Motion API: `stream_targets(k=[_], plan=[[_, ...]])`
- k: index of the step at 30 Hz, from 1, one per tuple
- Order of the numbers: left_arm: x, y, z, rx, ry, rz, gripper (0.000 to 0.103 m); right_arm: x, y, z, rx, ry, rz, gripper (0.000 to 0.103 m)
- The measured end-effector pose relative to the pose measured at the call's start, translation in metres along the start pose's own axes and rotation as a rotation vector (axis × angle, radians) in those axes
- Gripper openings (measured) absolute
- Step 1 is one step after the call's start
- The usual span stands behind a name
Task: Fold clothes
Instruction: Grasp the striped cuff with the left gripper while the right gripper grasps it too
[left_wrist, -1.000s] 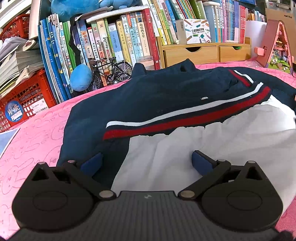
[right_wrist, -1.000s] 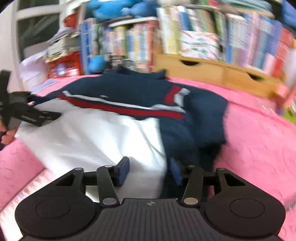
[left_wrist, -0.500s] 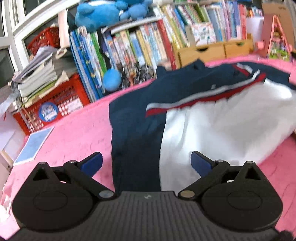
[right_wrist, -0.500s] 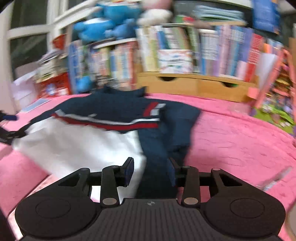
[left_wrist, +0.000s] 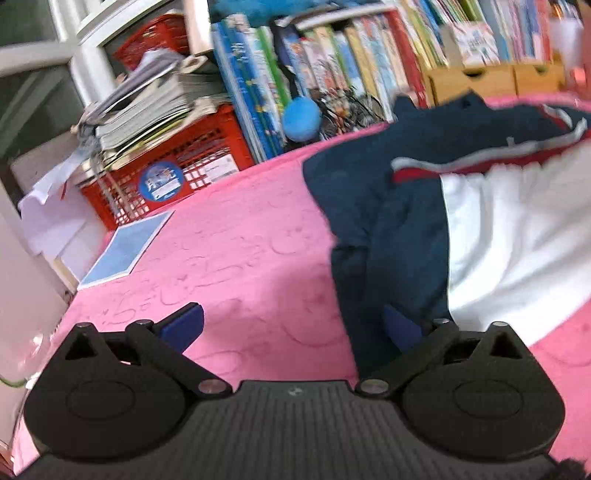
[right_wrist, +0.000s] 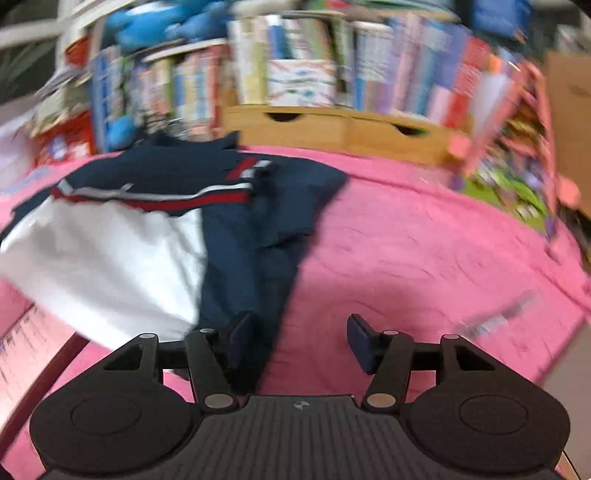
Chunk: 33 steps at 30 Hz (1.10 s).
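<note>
- Pink cloth (left_wrist: 236, 236) with a faint pressed pattern covers the bench, and both tongs hang over it, tipped downward toward it.
- Left tongs (left_wrist: 291, 326): jaws stand wide apart, with bare pink cloth and the dark edge of the jacket between them; the right-hand pad (left_wrist: 400, 328) sits over that dark edge, but whether it touches the fabric cannot be told, and nothing is gripped.
- Right tongs (right_wrist: 301, 341): jaws are opening; the left pad (right_wrist: 242, 334) lies against or just over the navy hem, the other pad over pink cloth, and nothing is pinched between them.
- Jacket (right_wrist: 236, 236) lies flat on the pink cloth, between the two tongs: navy top and sides, a white lower panel (right_wrist: 110, 258), and red and white stripes (right_wrist: 207, 197) across the chest; its collar points toward the shelf.
- In the left view the jacket runs off the right edge of the picture, so its far side is cut off there.
- Behind it a row of books (left_wrist: 332, 66) stands upright, with wooden drawers (right_wrist: 332, 129) to the right and a red crate (left_wrist: 173, 162) under a stack of papers to the left.
- A blue sheet (left_wrist: 125, 247) lies flat near the bench's left edge.
- Right view is badly smeared: book spines are unreadable, and a thin pale object (right_wrist: 495, 317) on the cloth at right cannot be identified.
</note>
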<state>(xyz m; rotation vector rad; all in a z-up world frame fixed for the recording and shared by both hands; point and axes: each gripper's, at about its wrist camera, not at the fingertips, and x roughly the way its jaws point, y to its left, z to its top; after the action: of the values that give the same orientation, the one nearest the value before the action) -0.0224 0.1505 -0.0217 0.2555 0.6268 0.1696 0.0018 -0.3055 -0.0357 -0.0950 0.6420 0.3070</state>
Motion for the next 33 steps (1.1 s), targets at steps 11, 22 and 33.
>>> stream_targets(k=[11, 22, 33], plan=[[0.055, -0.041, 0.080, -0.032, -0.022, -0.362, 0.103, 0.051, 0.036, 0.066, -0.084, -0.070, 0.151, 0.057], [0.091, -0.055, 0.063, -0.066, 0.057, -0.456, 0.098, 0.105, 0.059, 0.063, -0.122, 0.009, 0.191, 0.069], [0.085, -0.047, 0.066, -0.147, 0.024, -0.467, 0.094, 0.102, 0.062, 0.075, -0.083, -0.003, 0.211, 0.057]])
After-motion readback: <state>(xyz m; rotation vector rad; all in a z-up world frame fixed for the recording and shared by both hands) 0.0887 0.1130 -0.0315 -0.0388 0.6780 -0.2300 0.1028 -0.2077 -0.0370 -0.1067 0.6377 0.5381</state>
